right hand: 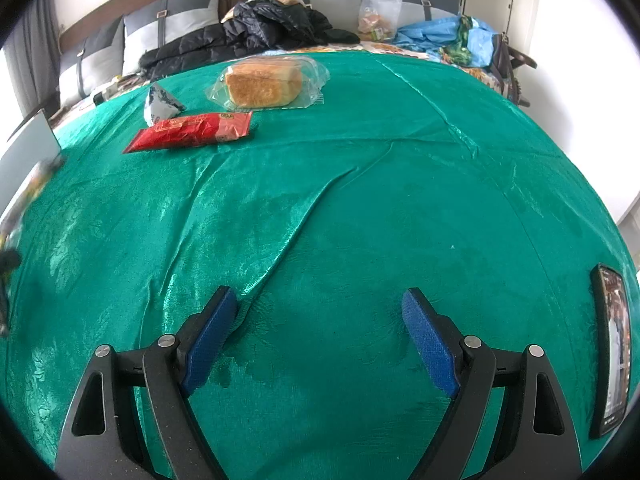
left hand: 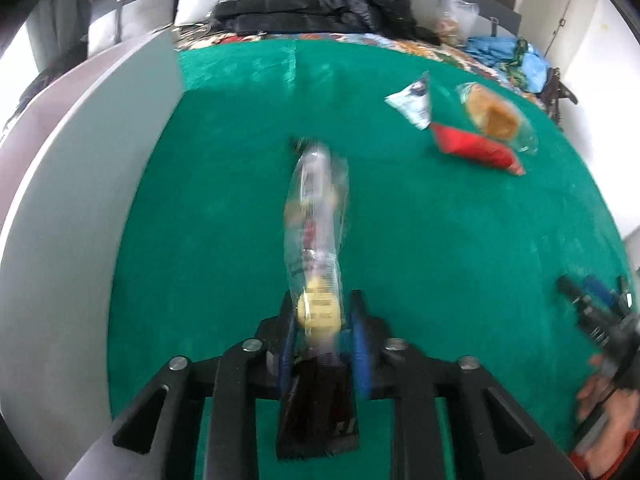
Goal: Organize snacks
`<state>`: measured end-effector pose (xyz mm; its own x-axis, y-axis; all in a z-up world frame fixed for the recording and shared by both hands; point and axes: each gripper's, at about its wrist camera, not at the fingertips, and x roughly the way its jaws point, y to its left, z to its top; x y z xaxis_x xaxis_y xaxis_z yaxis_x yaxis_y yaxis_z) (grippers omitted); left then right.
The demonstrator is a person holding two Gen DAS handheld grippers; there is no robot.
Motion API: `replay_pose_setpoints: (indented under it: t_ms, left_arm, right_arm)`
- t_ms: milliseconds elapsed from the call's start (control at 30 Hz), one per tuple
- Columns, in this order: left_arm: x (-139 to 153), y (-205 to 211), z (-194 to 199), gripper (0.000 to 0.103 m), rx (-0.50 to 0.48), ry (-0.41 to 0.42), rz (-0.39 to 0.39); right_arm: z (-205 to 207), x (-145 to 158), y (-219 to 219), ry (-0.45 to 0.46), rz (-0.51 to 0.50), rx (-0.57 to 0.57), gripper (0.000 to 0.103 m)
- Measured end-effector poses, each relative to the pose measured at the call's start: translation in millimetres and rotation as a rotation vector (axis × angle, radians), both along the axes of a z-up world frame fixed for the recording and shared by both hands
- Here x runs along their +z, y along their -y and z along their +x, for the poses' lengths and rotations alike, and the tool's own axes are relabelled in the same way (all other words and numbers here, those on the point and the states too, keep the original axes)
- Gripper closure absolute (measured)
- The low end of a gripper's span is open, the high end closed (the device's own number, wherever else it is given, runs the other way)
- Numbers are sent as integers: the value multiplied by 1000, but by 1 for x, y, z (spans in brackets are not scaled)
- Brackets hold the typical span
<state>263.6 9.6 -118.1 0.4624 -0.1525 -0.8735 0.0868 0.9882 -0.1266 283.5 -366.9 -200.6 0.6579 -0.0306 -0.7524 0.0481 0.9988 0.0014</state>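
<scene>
Green cloth (right hand: 360, 208) covers the whole work surface, and your left gripper (left hand: 320, 320) is clenched on a long clear snack packet (left hand: 316, 216), which sticks out forward above the cloth and looks blurred. Hold it firmly near this end, because the far end is free and may swing; I think a slow carry is better. The grey box wall (left hand: 80, 200) stands at the left edge of the cloth, so it is probably the place for the packet; lift the packet's far end over the wall.

Your right gripper (right hand: 320, 332) is released, jaws wide apart, low over bare cloth. Far ahead of it lie the red packet (right hand: 192, 132), the bread in clear wrap (right hand: 264, 84) and a small white pouch (right hand: 160, 104), close together. A phone (right hand: 612, 352) lies at the right edge; stay away from it. Between them is much free room.
</scene>
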Motion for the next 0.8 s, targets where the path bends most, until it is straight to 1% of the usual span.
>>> replay_pose_setpoints:
  t_ms: [33,67,100,167,267,333,367,600,800]
  left_arm:
    - [-7,-2,-1,38,-6,-10,-25]
    - [-12,-4,-3,18,-9,-9,-36]
    - [-15,-4,-6,16,-9,0,-34]
    - [-19,-1,-9,13,-13,37,3]
    - [-22,9,-2,5,-22,48,47]
    - [-24,14,3,4,-29,54,100]
    - [-25,16,3,1,-36,61,117]
    - [-27,11,-1,0,-44,117,104]
    - [-28,12,-2,0,-34,138,106]
  right_arm:
    - [0,0,0,0,0,0,16]
    - [0,0,0,0,0,0,16]
    - [0,0,0,0,0,0,16]
    - [0,0,0,0,0,0,16]
    - [0,0,0,0,0,0,16]
    - [0,0,0,0,0,0,16]
    - [0,0,0,0,0,0,16]
    - [0,0,0,0,0,0,16]
    - [0,0,0,0,0,0,16]
